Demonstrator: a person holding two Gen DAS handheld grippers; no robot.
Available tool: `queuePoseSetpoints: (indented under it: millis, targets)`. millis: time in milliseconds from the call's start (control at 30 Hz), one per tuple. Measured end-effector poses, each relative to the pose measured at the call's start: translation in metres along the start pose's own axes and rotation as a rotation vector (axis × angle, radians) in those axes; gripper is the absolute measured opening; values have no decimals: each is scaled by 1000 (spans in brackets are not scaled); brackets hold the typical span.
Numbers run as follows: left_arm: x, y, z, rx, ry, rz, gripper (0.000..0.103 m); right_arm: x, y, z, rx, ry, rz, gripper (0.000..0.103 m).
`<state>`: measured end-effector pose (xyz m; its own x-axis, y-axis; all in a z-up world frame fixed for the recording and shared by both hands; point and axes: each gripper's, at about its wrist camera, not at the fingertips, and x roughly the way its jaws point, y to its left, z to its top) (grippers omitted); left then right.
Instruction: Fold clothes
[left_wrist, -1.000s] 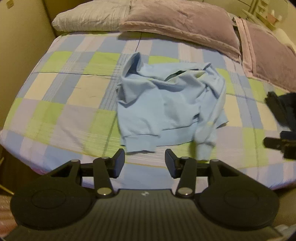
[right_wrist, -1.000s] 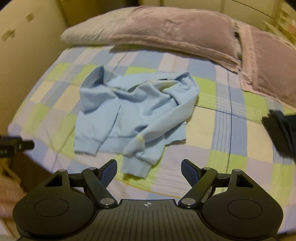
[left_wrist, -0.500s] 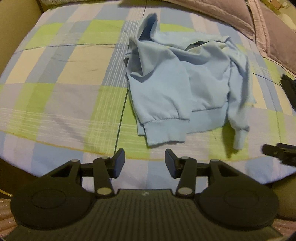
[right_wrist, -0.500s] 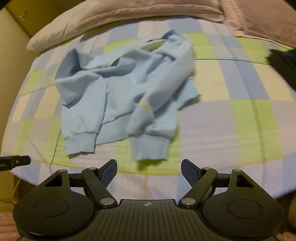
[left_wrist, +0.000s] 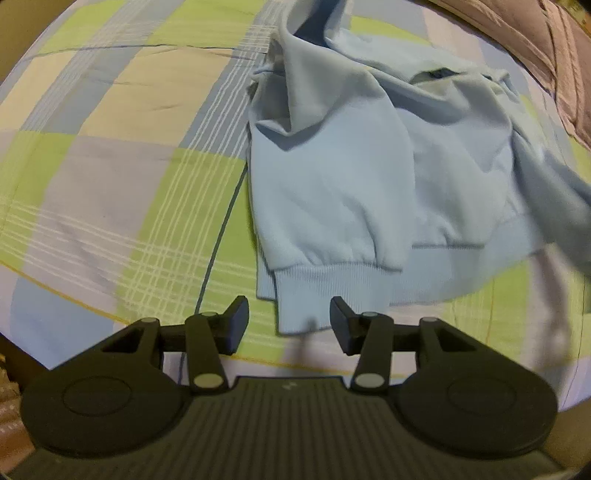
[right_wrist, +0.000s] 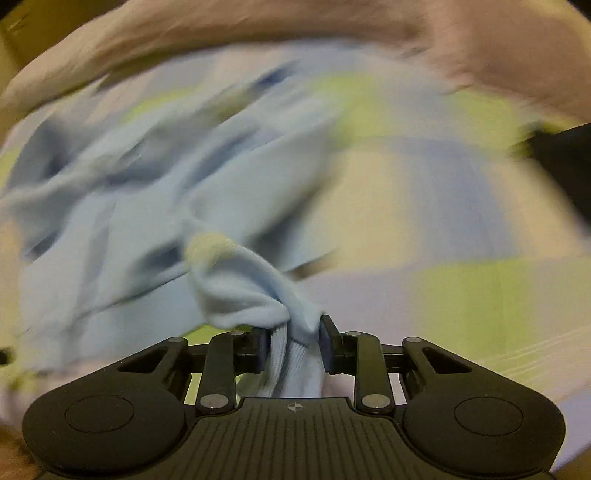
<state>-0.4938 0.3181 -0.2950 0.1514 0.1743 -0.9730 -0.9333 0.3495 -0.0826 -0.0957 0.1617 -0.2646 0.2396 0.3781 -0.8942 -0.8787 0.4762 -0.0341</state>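
Sweatshirt (left_wrist: 369, 177) crumpled on checked bedspread (left_wrist: 110, 166), cuff pinched in right claw (right_wrist: 291, 345); left claw (left_wrist: 289, 325) half-wide.

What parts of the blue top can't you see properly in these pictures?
- Right wrist view: the light blue sweatshirt is smeared by motion blur beyond the sharp cuff pinched in the right gripper.
- Left wrist view: its far sleeve is blurred and cut off by the right edge.

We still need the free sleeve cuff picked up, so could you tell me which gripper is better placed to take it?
The left gripper: it is open right at the free cuff. The right gripper has just closed on the sweatshirt's other cuff.
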Motion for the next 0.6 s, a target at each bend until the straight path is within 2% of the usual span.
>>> queuePoseSetpoints:
  millis: [67,133,167,200,233,333,367,400,433,467,500,600]
  targets:
    - [7,-1,6,-33,-4,8,53,-10,-76,37,156,-71,-204,27]
    - [16,-4,13,-52,-14,38,58,-16,-148,64,404,-118,-389,27]
    - [22,-4,17,-61,-18,55,61,-18,-179,73,520,-147,-455,28]
    - [28,-4,20,-73,-22,66,63,-18,-202,79,586,-151,-460,28]
    - [34,-3,23,-89,-24,73,63,-14,-216,84,610,-135,-427,28]
    - [54,4,30,-163,-30,68,62,6,-221,84,571,-56,-322,29]
    - [58,7,32,-185,-43,53,54,15,-210,80,527,-21,-299,29]
    - [62,8,34,-196,-52,33,32,25,-197,76,478,17,-275,29]
    - [61,8,36,-196,-52,34,26,34,-184,69,436,50,-254,29]
    - [59,9,38,-196,-52,37,14,44,-169,64,396,87,-231,29]
    - [55,10,41,-179,-54,35,9,54,-153,59,355,127,-205,29]
    - [23,24,51,-101,-104,-5,9,67,-108,48,246,191,-151,29]
